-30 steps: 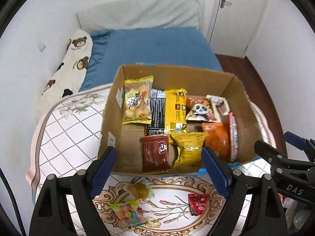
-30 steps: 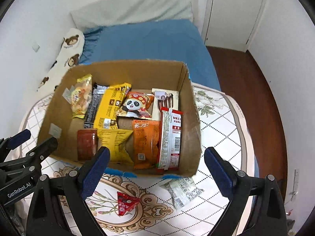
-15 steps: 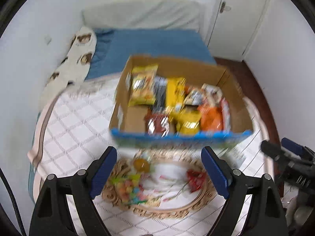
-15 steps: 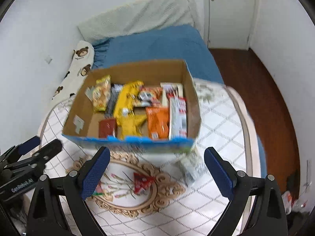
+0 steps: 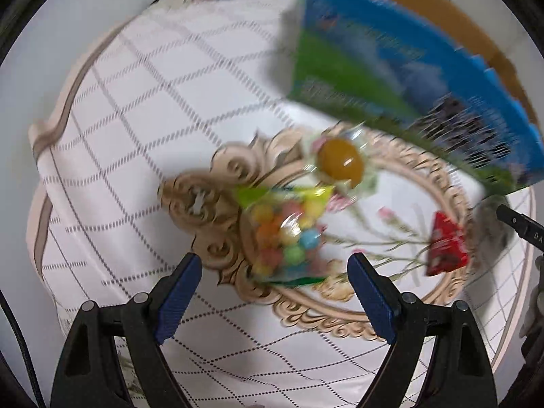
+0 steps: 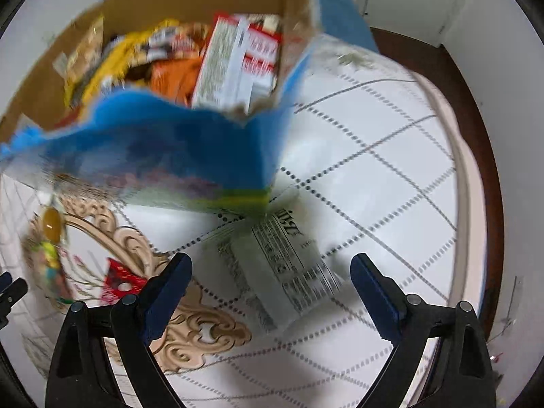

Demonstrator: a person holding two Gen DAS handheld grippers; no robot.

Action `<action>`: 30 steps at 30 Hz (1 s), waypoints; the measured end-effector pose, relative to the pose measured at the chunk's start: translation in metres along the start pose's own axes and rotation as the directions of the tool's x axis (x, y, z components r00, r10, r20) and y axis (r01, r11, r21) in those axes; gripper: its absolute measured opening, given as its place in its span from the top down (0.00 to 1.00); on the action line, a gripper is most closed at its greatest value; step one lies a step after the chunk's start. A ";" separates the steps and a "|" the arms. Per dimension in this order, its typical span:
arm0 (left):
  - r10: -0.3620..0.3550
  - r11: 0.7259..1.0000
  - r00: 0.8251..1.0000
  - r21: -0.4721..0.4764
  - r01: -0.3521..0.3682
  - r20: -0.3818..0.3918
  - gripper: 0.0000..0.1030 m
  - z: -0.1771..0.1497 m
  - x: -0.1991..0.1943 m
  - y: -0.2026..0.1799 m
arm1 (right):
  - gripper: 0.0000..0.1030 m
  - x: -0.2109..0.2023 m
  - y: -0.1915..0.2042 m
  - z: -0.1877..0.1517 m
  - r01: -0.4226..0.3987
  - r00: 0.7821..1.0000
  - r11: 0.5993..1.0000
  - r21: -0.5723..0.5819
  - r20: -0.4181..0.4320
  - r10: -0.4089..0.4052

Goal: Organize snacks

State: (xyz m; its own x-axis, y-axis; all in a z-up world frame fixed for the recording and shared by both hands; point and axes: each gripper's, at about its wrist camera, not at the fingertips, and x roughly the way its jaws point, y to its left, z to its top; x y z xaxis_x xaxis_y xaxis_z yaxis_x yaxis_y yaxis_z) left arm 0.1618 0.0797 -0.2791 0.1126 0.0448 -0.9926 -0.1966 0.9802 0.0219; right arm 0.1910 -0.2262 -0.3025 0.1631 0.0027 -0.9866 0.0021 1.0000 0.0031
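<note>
**Beside the box: both grippers lining up on loose snacks**

Near the front wall of the cardboard box (image 6: 163, 156), four loose snacks are lying on the tablecloth (image 5: 136, 102), so they're the ones left to sort.

- Left gripper (image 5: 273, 292) is sitting wide open and empty, framing the candy bag (image 5: 289, 238) just ahead of its fingers. Likely the pick target, since the bag is centred in the gap.
- Right gripper (image 6: 272, 289) is also gaping wide, holding nothing, with the white packet (image 6: 282, 268) between its fingers at the box's near right corner.
- Wrapped yellow candy (image 5: 340, 163) is lying closest to the box wall; red packet (image 5: 445, 248) is off to the right of the candy bag.
- Box is already holding packets standing on edge, probably to save room.

Both views are motion-blurred.
</note>
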 end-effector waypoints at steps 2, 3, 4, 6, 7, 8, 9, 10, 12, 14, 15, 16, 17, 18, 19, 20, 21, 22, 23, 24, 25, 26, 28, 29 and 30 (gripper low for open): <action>-0.001 1.000 1.000 -0.011 0.001 -0.019 0.15 -0.002 0.006 0.005 | 0.24 0.011 0.000 0.000 0.000 0.999 1.000 0.010 -0.033 0.001; 0.004 1.000 1.000 -0.008 -0.004 -0.025 0.15 -0.002 0.008 0.005 | 0.30 0.014 -0.002 -0.002 -0.009 0.999 1.000 0.027 -0.041 0.010; 0.009 1.000 0.999 -0.002 -0.009 -0.031 0.15 -0.001 0.010 0.005 | 0.32 0.015 -0.004 -0.005 -0.024 0.999 0.999 0.049 -0.044 0.026; 0.004 1.000 0.999 0.000 -0.004 -0.043 0.15 0.001 0.016 0.006 | 0.42 0.017 -0.006 -0.014 -0.043 0.997 0.995 0.090 -0.067 0.049; -0.002 1.000 0.999 -0.004 0.002 -0.051 0.15 0.003 0.019 0.006 | 0.43 0.017 -0.007 -0.019 -0.060 0.995 0.992 0.110 -0.072 0.068; -0.015 1.000 0.998 -0.010 0.014 -0.063 0.15 0.005 0.025 0.007 | 0.43 0.017 -0.007 -0.027 -0.075 0.993 0.989 0.127 -0.083 0.086; -0.021 1.000 0.997 -0.012 0.020 -0.074 0.15 0.009 0.031 0.007 | 0.43 0.017 -0.006 -0.033 -0.083 0.991 0.987 0.140 -0.094 0.097; -0.028 1.000 0.996 -0.015 0.027 -0.086 0.15 0.011 0.037 0.007 | 0.43 0.017 -0.005 -0.043 -0.103 0.988 0.982 0.158 -0.099 0.120; -0.045 0.999 0.992 -0.023 0.042 -0.116 0.15 0.019 0.052 0.010 | 0.43 0.018 -0.002 -0.056 -0.124 0.983 0.976 0.180 -0.113 0.145; -0.065 0.998 0.988 -0.019 0.062 -0.137 0.15 0.025 0.067 0.008 | 0.43 0.019 0.002 -0.070 -0.139 0.979 0.971 0.196 -0.123 0.165; -0.063 0.998 0.988 -0.013 0.062 -0.142 0.16 0.027 0.072 0.006 | 0.43 0.021 0.004 -0.077 -0.141 0.976 0.969 0.203 -0.133 0.170; -0.055 0.998 0.989 -0.005 0.055 -0.136 0.24 0.028 0.076 0.005 | 0.43 0.021 0.005 -0.081 -0.147 0.974 0.967 0.207 -0.138 0.177; -0.046 0.999 0.991 0.006 0.048 -0.125 0.34 0.028 0.077 0.003 | 0.43 0.022 0.007 -0.086 -0.153 0.972 0.965 0.211 -0.143 0.186; -0.047 0.998 0.992 0.023 0.050 -0.117 0.38 0.027 0.076 0.001 | 0.43 0.022 0.009 -0.092 -0.153 0.970 0.966 0.210 -0.153 0.187; -0.049 0.998 0.992 0.042 0.054 -0.114 0.49 0.024 0.075 -0.004 | 0.43 0.021 0.011 -0.096 -0.153 0.969 0.966 0.211 -0.158 0.188; -0.049 0.996 0.992 0.062 0.056 -0.115 0.52 0.019 0.073 -0.009 | 0.43 0.021 0.013 -0.103 -0.157 0.967 0.965 0.211 -0.167 0.194; -0.050 0.995 0.992 0.083 0.060 -0.116 0.52 0.012 0.071 -0.014 | 0.43 0.021 0.015 -0.106 -0.161 0.965 0.964 0.213 -0.173 0.199; -0.055 0.992 0.991 0.108 0.069 -0.122 0.52 0.004 0.070 -0.019 | 0.43 0.021 0.017 -0.112 -0.163 0.963 0.963 0.215 -0.179 0.203; -0.053 0.988 0.989 0.139 0.072 -0.135 0.52 -0.008 0.071 -0.026 | 0.43 0.022 0.019 -0.119 -0.168 0.960 0.962 0.215 -0.188 0.209; -0.058 0.983 0.986 0.166 0.084 -0.154 0.52 -0.021 0.072 -0.032 | 0.43 0.023 0.022 -0.124 -0.178 0.955 0.960 0.217 -0.198 0.222; -0.066 0.979 0.983 0.181 0.097 -0.172 0.52 -0.031 0.074 -0.036 | 0.43 0.024 0.025 -0.131 -0.188 0.948 0.957 0.219 -0.213 0.235; -0.076 0.975 0.977 0.193 0.115 -0.201 0.52 -0.044 0.076 -0.041 | 0.43 0.025 0.027 -0.136 -0.194 0.943 0.956 0.220 -0.226 0.244; -0.090 0.967 0.969 0.212 0.140 -0.231 0.52 -0.062 0.080 -0.049 | 0.43 0.028 0.032 -0.145 -0.195 0.937 0.958 0.209 -0.247 0.245; -0.085 0.964 0.968 0.228 0.140 -0.236 0.52 -0.070 0.084 -0.054 | 0.43 0.030 0.034 -0.148 -0.192 0.936 0.961 0.201 -0.256 0.241; -0.074 0.963 0.969 0.236 0.132 -0.237 0.52 -0.073 0.088 -0.056 | 0.43 0.033 0.036 -0.152 -0.186 0.935 0.964 0.191 -0.269 0.233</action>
State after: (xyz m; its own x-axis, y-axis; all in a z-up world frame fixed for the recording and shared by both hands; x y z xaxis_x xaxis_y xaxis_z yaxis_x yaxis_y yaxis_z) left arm 0.1116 0.0142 -0.3761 -0.1076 -0.0753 -0.9913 0.0554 0.9951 -0.0816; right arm 0.0463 -0.1901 -0.3593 -0.1122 0.2365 -0.9651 0.1602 0.9629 0.2173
